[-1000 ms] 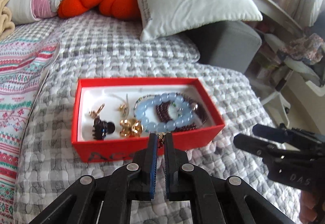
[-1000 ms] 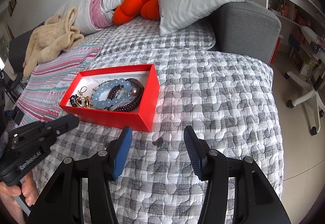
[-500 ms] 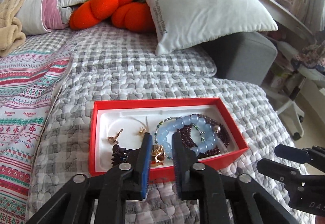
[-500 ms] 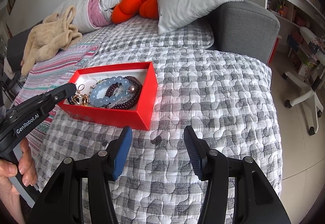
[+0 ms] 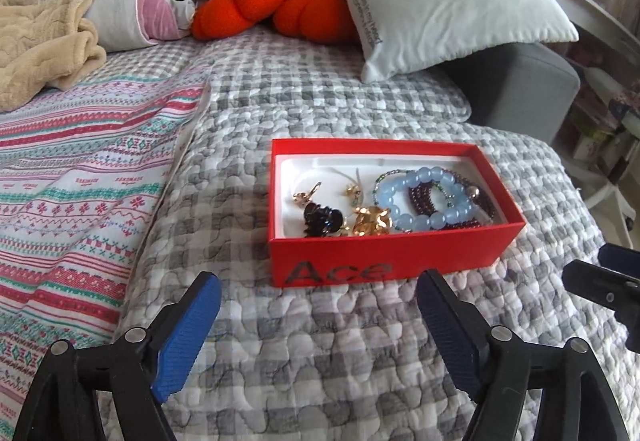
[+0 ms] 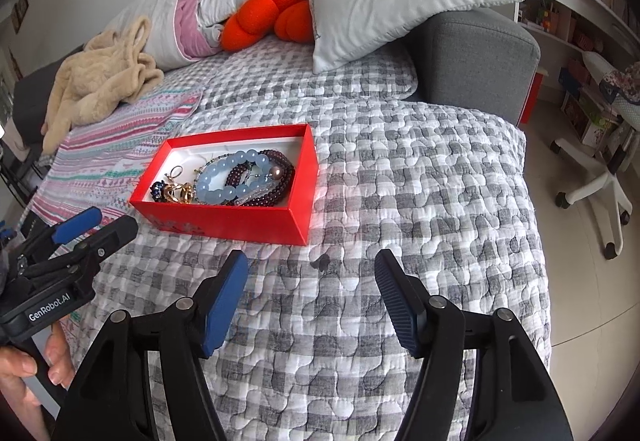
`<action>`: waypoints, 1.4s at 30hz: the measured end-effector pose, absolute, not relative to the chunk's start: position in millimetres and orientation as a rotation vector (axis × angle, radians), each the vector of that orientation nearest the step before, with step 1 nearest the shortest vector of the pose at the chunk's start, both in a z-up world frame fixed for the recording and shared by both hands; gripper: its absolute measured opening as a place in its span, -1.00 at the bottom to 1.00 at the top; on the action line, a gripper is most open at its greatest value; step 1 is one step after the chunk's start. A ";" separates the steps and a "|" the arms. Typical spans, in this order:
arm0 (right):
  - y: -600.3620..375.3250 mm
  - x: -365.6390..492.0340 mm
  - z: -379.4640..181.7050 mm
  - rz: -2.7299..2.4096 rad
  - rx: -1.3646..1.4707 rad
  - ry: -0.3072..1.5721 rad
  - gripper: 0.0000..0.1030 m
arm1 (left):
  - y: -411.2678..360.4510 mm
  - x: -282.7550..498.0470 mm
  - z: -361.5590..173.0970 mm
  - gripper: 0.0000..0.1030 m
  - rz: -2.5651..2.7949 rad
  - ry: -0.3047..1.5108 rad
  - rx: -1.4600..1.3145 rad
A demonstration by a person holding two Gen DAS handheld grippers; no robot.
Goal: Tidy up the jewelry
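A red box lies on the grey checked quilt. Inside it are a light blue bead bracelet, a dark red bead bracelet, gold earrings, and a small black clip. My left gripper hovers just in front of the box, its jaws opening wide with nothing between them. My right gripper hangs over the quilt to the right of the box's near corner, jaws opening, also empty. A small dark piece lies on the quilt between the right fingers.
A white deer cushion, an orange plush and a beige blanket lie at the back. A striped cover lies to the left. A grey armrest and a white chair base are on the right.
The left gripper went from shut to wide open and pulled back from the box, which now sits farther ahead. The right gripper's jaws spread a little wider.
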State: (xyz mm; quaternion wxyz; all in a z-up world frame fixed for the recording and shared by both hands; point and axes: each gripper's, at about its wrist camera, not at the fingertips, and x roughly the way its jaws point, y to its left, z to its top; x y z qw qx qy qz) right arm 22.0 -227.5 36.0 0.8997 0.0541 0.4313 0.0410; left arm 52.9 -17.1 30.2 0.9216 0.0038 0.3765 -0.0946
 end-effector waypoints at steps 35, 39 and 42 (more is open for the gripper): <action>-179.4 8.9 16.2 -0.057 -0.053 0.948 0.91 | 5.4 34.2 7.2 0.99 -0.075 0.890 0.036; -179.5 8.7 16.2 -0.057 -0.053 0.948 0.91 | 4.1 32.8 7.6 0.99 -0.084 0.891 0.038; -179.5 8.7 16.3 -0.057 -0.052 0.947 0.91 | 3.7 32.2 7.8 0.99 -0.085 0.894 0.040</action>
